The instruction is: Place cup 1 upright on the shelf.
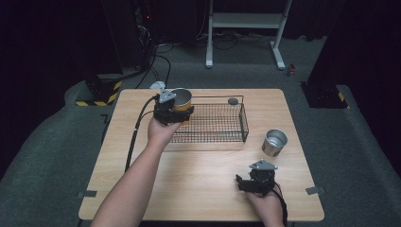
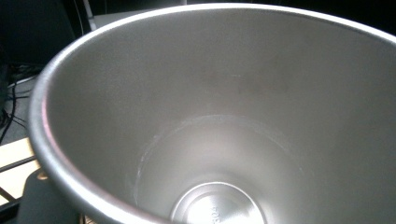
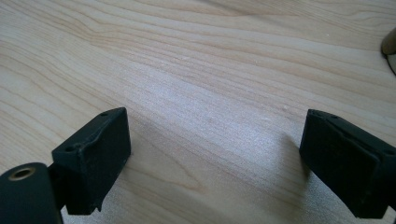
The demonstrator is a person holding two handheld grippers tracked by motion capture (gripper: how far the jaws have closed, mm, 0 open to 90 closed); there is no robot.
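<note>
Left tool (image 1: 174,112): it is clenched on the rim of a yellow cup (image 1: 182,100); the steel inside of this cup (image 2: 219,140) is seen from very near in the left gripper view, so the wall is judged to be pinched between the jaws.

Yellow cup: it is held at the far left corner of the wire basket (image 1: 239,124), about 10 o'clock from the middle of the tabletop (image 1: 198,189). Whether its bottom is touching the basket floor cannot be told.

Cup axis: the long axis is kept close to upright, with the mouth up and slightly tilted to the camera.

Deciding relation: the basket floor lies below the cup and toward 3 o'clock from it, so the coming move is judged to be a short lowering and then a release inside the basket.

Right tool (image 1: 255,182): it is released; the jaws are standing wide apart over bare wood, with nothing between them, at about 5 o'clock on the tabletop.

Steel cup (image 1: 274,142): it is standing upright on the tabletop, outside the basket, near the right tool at its 1 o'clock. The right hand is the nearer one to it.

Small grey disc (image 1: 232,100): it is seen at the far edge of the basket.
</note>
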